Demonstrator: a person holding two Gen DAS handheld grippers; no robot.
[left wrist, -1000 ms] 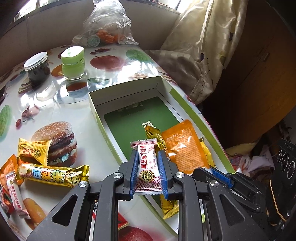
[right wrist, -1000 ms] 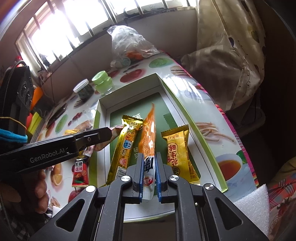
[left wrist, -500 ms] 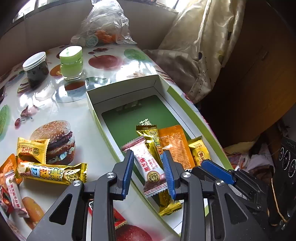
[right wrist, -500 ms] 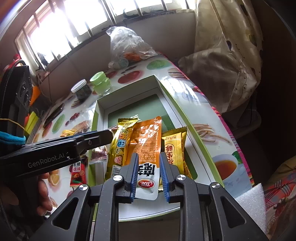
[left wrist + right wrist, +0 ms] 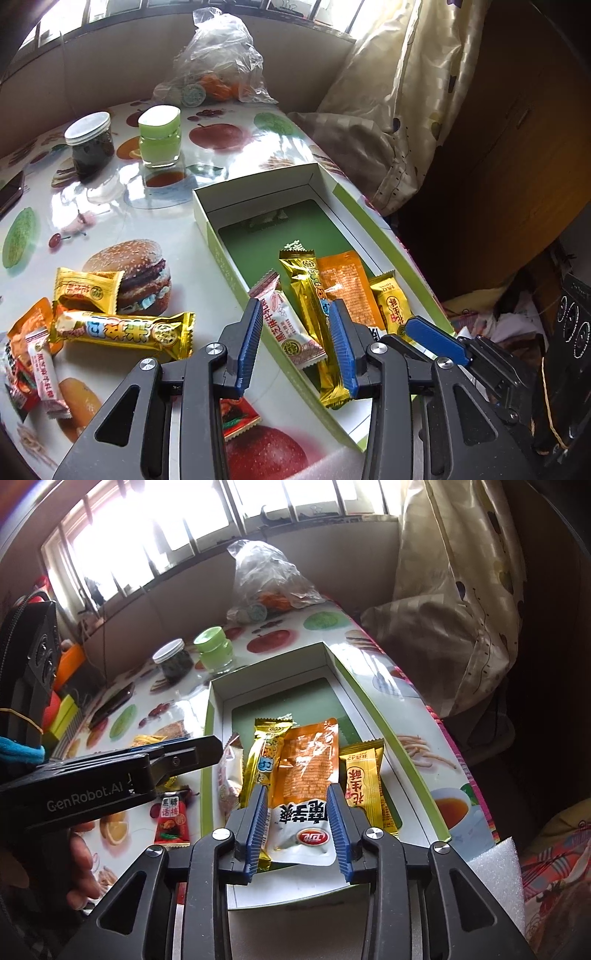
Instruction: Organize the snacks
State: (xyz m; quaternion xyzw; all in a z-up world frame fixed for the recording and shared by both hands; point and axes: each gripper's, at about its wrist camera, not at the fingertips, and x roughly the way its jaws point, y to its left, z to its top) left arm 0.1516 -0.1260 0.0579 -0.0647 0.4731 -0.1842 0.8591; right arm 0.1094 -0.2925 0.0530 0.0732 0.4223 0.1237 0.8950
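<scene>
Both cameras sit close above the near end of the open box [image 5: 258, 192], each looking forward and steeply down along its own tongs toward the far window wall. The left wrist view stands over the box's left wall, taking in the bench [image 5: 110, 206] to the left of the box. The right wrist view looks straight up the box [image 5: 273, 661] from its near end. Both share the box, its packets, the two jars beyond it and the plastic bag [image 5: 218, 62] farther back.

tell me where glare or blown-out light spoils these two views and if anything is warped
Right wrist view: the barred window is blown out white. Left wrist view: sheen washes the glossy fruit-print tablecloth. Both views: fisheye bends the green-and-white cardboard box.
</scene>
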